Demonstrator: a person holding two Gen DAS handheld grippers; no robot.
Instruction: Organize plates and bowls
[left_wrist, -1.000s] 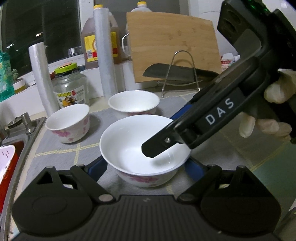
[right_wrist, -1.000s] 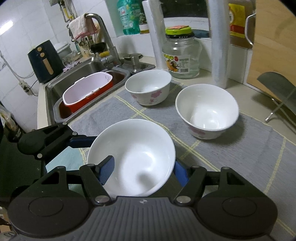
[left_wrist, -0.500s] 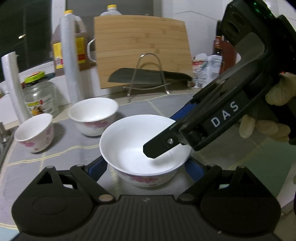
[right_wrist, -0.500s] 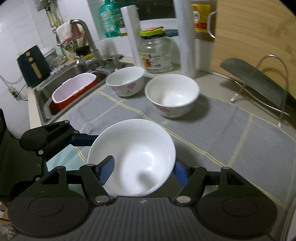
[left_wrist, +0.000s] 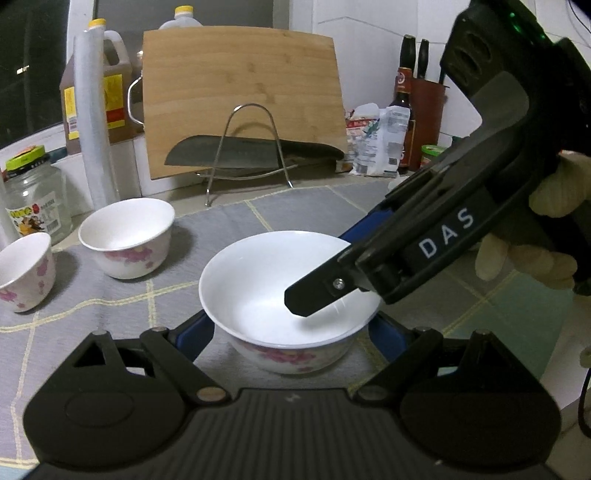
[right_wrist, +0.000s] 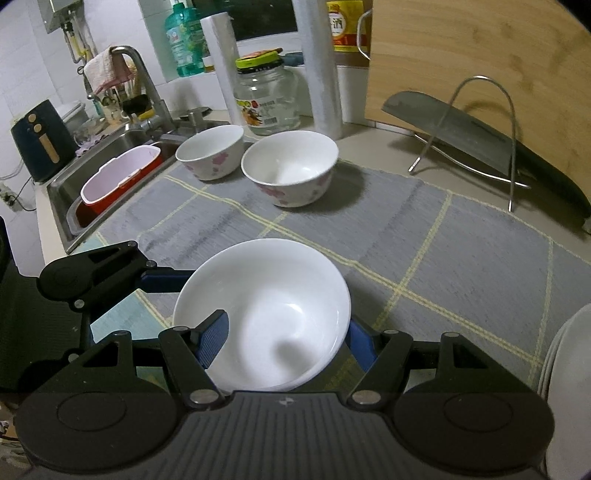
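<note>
held bowl (left_wrist: 291, 295): white with pink flowers on the outside, sitting between both claws just above the grey checked mat (right_wrist: 461, 236), near its front edge
left claw (left_wrist: 291, 328): blue pads sit on either side of the bowl, low on its wall, looks clamped on it from the outside
right claw (right_wrist: 284, 343): grasping the same bowl by its rim, 1 blue pad inside the bowl, the other outside it; in the left view its black finger reaches down over the rim into the bowl
hand (left_wrist: 546, 229): pale glove wrapped around the right claw's handle
other bowls: 2 more flowered ones further back on the mat, the bigger bowl (right_wrist: 291, 168) and the smaller bowl (right_wrist: 210, 151) almost touching, the smaller one nearer the sink (right_wrist: 74, 177)
plates (right_wrist: 565, 369): white stack poking in at the right edge of the right view
desk stuff: glass jar (right_wrist: 267, 96) with a green lid behind the bowls, bamboo cutting board (left_wrist: 240, 99) leaning on the wall, cleaver (left_wrist: 251, 151) resting on a wire rack (left_wrist: 251, 147)
sink: red and pink tub (right_wrist: 118, 177) sits inside it
</note>
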